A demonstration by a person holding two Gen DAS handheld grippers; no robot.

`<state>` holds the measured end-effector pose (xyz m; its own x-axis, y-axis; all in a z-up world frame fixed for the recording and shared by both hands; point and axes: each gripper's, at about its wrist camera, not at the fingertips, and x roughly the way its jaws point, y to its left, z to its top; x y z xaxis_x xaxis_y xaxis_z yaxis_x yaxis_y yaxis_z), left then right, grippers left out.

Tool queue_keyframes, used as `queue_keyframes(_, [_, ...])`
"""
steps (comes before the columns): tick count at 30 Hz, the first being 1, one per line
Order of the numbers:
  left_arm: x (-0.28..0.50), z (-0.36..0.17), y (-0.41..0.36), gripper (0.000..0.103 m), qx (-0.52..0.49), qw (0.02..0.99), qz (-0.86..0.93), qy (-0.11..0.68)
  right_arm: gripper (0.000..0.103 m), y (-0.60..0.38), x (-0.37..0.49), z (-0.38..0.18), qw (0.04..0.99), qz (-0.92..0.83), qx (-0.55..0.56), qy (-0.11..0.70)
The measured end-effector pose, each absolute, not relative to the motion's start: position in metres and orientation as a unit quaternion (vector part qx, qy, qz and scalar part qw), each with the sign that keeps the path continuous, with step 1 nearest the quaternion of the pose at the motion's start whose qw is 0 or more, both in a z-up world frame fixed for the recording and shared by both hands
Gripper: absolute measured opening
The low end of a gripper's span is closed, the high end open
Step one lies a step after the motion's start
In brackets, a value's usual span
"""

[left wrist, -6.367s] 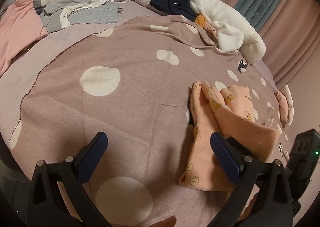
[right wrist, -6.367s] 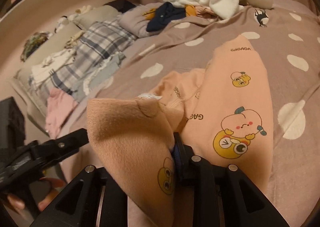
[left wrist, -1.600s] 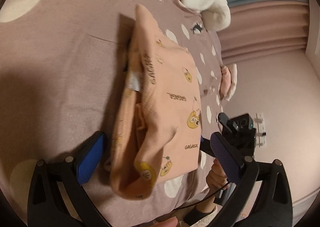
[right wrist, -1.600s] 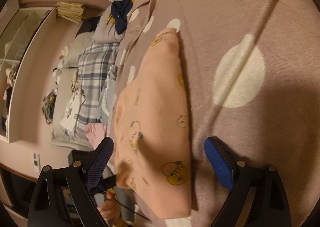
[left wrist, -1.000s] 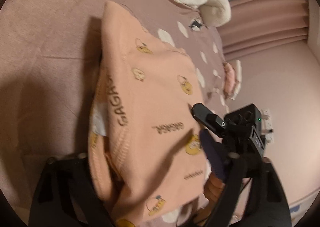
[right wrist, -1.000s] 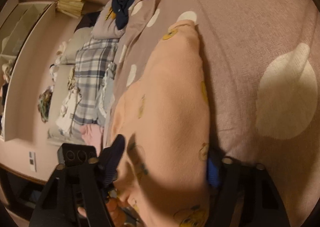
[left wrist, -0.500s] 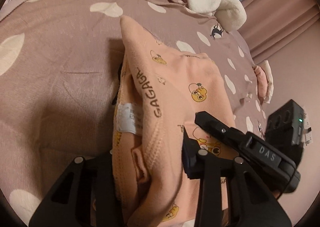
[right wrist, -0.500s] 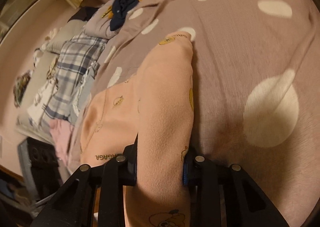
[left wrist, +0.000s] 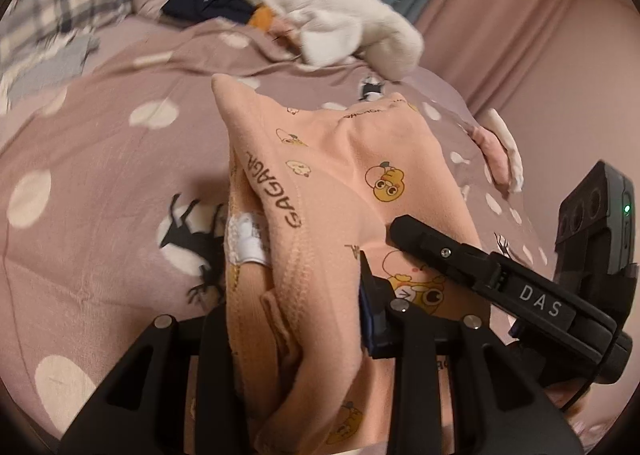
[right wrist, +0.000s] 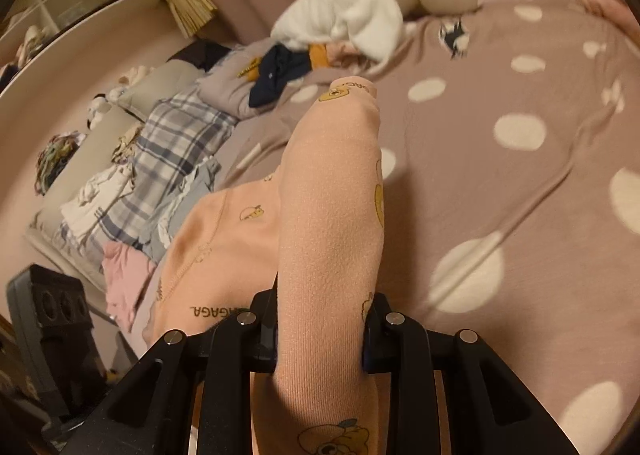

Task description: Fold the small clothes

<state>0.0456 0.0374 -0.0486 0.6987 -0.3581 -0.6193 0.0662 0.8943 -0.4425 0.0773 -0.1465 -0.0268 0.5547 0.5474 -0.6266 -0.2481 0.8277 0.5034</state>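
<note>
A small peach garment [left wrist: 320, 183] printed with cartoon figures and "GAGAGA" lies folded lengthwise on the mauve polka-dot bedspread [left wrist: 100, 159]. My left gripper [left wrist: 296, 307] is shut on its near waistband end, which bunches between the jaws. My right gripper [right wrist: 320, 319] is shut on the other near edge of the same garment [right wrist: 328, 191] and lifts it off the bed. The right gripper also shows at the right of the left wrist view [left wrist: 492, 287], close beside the left one.
A white fluffy garment [left wrist: 344, 27] and dark blue clothes [left wrist: 212, 3] are piled at the far side of the bed. Plaid bedding [right wrist: 176, 143] and a pink cloth [right wrist: 128, 275] lie to the left. A small pink-and-white item [left wrist: 500, 151] sits near the right edge. Curtains hang behind.
Both grippers have closed on the garment's near end and raised it. The views have tilted up from the bedspread toward the far pile and curtains.
</note>
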Motion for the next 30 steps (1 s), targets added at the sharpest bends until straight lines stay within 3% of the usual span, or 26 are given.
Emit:
queue_keyframes(8, [0.041,-0.023,-0.01,0.033,-0.143,0.913,-0.151,0.351,0.029,-0.18,0.062,-0.004,0.883,0.204,0.182,0.381])
queue_keyframes(30, [0.063,-0.026,-0.046,0.033,-0.118,0.906,-0.176,0.367,0.029,-0.213,0.061,-0.006,0.892,0.165,0.179,0.382])
